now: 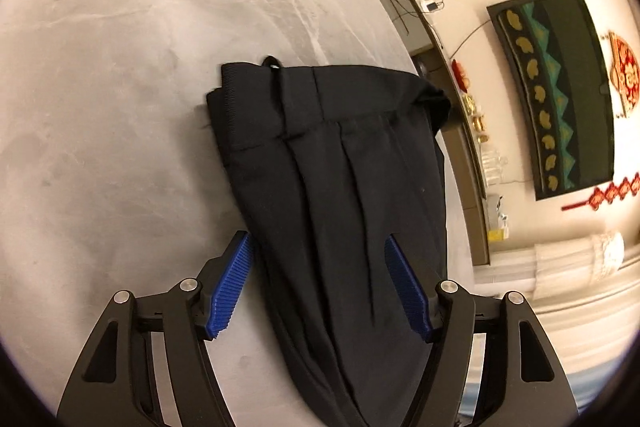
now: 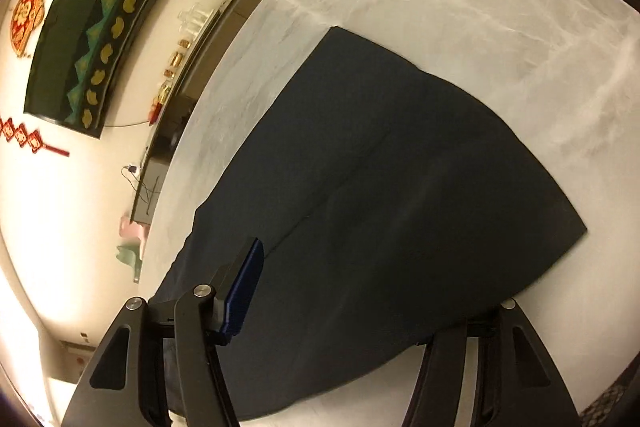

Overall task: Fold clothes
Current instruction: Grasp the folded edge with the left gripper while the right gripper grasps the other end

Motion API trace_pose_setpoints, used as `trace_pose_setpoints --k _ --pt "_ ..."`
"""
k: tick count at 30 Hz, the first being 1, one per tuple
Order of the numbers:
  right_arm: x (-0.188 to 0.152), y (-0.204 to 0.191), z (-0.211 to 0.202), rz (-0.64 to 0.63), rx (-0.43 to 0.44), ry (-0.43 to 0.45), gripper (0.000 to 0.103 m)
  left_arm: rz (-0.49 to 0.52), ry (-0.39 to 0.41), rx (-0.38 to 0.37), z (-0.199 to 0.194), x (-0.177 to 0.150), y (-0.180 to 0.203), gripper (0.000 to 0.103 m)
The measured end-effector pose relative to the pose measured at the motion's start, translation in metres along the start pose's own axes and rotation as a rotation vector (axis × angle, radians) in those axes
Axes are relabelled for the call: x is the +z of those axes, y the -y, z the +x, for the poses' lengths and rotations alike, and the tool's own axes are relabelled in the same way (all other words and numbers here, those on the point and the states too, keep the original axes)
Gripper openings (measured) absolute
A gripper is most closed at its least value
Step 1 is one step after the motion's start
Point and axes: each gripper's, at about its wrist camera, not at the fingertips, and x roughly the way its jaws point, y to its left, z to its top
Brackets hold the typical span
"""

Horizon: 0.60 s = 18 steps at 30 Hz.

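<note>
My left gripper [image 1: 318, 283] jaws gape over the dark trousers [image 1: 332, 163], gripping nothing; the right gripper [image 2: 360, 291] looks likewise unclamped. The trousers lie flat on the worktop [image 1: 120, 67], ready for folding.

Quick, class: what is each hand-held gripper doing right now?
Left hand-held gripper: open over the dark trousers, not gripping.
Right hand-held gripper: cannot be told; one finger is hidden.

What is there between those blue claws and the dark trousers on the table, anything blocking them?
Nothing visible. The left gripper stands open directly over the dark trousers, and the right gripper's one visible blue finger lies against the same cloth. Only bare marble table surrounds it.
</note>
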Motion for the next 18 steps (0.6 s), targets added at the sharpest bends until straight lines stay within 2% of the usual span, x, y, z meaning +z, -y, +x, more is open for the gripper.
trace_pose_setpoints --k 2,3,4,5,7,9,12,14,18 --pt "-0.001 -0.013 0.005 -0.048 -0.019 -0.011 0.061 0.060 -0.014 0.017 0.013 0.001 0.014 0.073" --pt "-0.001 -0.017 0.008 -0.060 -0.031 -0.014 0.050 0.075 -0.008 0.037 0.018 0.001 0.017 0.066" --pt "0.000 -0.018 0.010 -0.066 -0.047 -0.019 0.019 0.084 0.003 0.061 0.023 0.000 0.020 0.048" --pt "0.001 -0.017 0.014 -0.070 -0.063 -0.025 0.010 0.075 -0.003 0.073 0.029 0.002 0.017 0.004" --pt "0.002 -0.020 0.011 -0.100 -0.095 -0.009 0.008 0.045 0.008 0.047 0.027 0.003 0.012 0.007" --pt "0.003 -0.029 -0.006 -0.158 -0.094 0.047 0.007 0.076 0.064 -0.007 0.009 0.002 0.021 0.006" --pt "-0.002 -0.057 -0.048 -0.286 -0.067 0.136 0.007 0.132 0.144 -0.130 -0.037 -0.008 0.039 0.005" --pt "-0.010 -0.076 -0.082 -0.371 -0.052 0.177 0.007 0.195 0.206 -0.168 -0.073 -0.014 0.057 0.005" --pt "-0.024 -0.121 -0.147 -0.558 -0.067 0.223 0.006 0.322 0.324 -0.298 -0.152 -0.012 0.122 0.005"
